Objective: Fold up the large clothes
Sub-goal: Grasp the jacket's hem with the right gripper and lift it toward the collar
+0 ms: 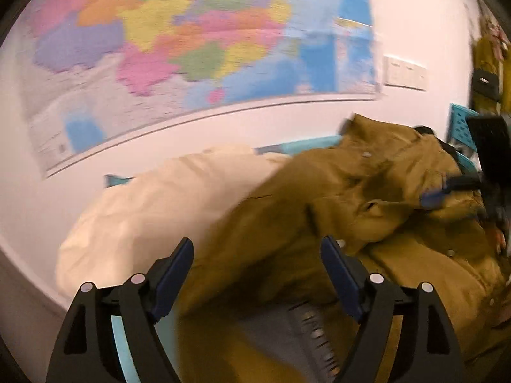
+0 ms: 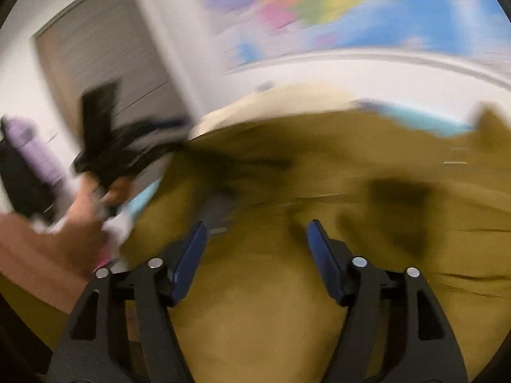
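Both grippers' jaws stand apart, seemingly empty, above the rumpled olive coat (image 1: 367,191).

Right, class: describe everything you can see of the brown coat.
The coat is olive-brown, of thick plain cloth, with pale snap buttons and a grey lining showing near the left tongs. It lies crumpled and partly folded, overlapping a cream garment. Both tongs, the right too, stand open above it; neither grips it.
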### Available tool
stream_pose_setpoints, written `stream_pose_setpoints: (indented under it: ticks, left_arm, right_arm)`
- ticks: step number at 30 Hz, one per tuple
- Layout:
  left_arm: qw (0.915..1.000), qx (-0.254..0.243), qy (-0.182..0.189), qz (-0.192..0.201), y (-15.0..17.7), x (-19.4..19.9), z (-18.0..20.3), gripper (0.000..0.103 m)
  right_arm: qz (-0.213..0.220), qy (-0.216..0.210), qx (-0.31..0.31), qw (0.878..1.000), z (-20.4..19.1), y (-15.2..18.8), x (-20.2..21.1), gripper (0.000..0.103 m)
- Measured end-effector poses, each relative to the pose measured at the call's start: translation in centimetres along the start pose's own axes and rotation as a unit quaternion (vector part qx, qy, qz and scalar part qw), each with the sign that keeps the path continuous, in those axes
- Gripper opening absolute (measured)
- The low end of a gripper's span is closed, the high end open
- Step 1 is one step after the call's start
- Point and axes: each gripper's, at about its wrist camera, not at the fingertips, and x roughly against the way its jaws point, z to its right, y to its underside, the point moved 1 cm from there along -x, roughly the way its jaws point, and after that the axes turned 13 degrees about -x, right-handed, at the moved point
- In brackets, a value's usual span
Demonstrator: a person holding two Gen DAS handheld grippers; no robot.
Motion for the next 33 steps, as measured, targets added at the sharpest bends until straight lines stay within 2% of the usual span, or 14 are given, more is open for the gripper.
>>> stream_pose_setpoints:
  ticks: [4,7,9,12,14,15,16,17,22,28,29,31,32,33]
  left_arm:
    - [0.9992,0.036,-0.016,-0.006,1.1,0.3,-2.8,0.079]
    - [0.9981,0.058,-0.019,-0.011,1.6,0.2,-4.2,0.079]
    - [0.9966,0.079,-0.021,-0.012,2.0,0.1,-5.4,0.079]
    - [0.9942,0.104,-0.011,-0.026,3.2,-0.2,-6.9,0.079]
    - [0.9931,0.113,0.009,-0.030,4.3,-0.2,-7.4,0.079]
    - [0.9927,0.115,0.019,-0.030,4.7,-0.2,-7.5,0.079]
    - [0.9921,0.118,0.034,-0.029,5.3,-0.2,-7.6,0.079]
    - [0.9909,0.122,0.049,-0.028,6.0,-0.1,-7.6,0.079]
    - [0.9877,0.131,0.084,-0.016,8.0,1.2,-7.5,0.079]
    - [0.9840,0.091,0.150,0.029,6.4,2.6,-4.7,0.081]
    - [0.9832,0.077,0.162,0.033,5.8,2.6,-3.7,0.081]
    - [0.9812,0.049,0.183,0.038,4.9,2.3,-1.9,0.081]
    - [0.9821,0.033,0.183,0.032,4.5,1.7,-0.9,0.081]
    - [0.9824,0.025,0.184,0.024,4.3,1.0,-0.1,0.081]
  right_arm:
    - [-0.064,-0.069,0.028,0.995,-5.1,0.7,-7.8,0.075]
    - [-0.083,-0.084,0.033,0.992,-7.7,0.9,-12.2,0.085]
    - [-0.102,-0.105,0.018,0.989,-9.2,1.0,-14.7,0.086]
    - [-0.100,-0.084,0.019,0.991,-10.5,1.1,-17.5,0.089]
    - [-0.110,-0.060,0.014,0.992,-10.5,1.3,-19.0,0.076]
    - [-0.113,-0.065,0.005,0.991,-10.3,1.3,-19.4,0.054]
    - [-0.119,-0.078,-0.005,0.990,-9.9,1.2,-19.5,0.020]
    - [-0.120,-0.089,-0.016,0.989,-9.5,1.0,-19.3,0.000]
    - [-0.068,-0.150,-0.021,0.986,-9.0,-1.8,-12.7,0.002]
    - [0.046,-0.199,-0.048,0.978,-6.4,-5.8,-0.5,0.001]
    - [0.080,-0.193,-0.051,0.977,-5.4,-6.2,2.8,0.001]
    - [0.131,-0.157,-0.057,0.977,-3.7,-6.7,6.2,0.001]
    - [0.140,-0.128,-0.063,0.980,-2.9,-6.5,7.3,0.001]
    - [0.128,-0.102,-0.075,0.984,-2.1,-6.0,7.2,0.005]
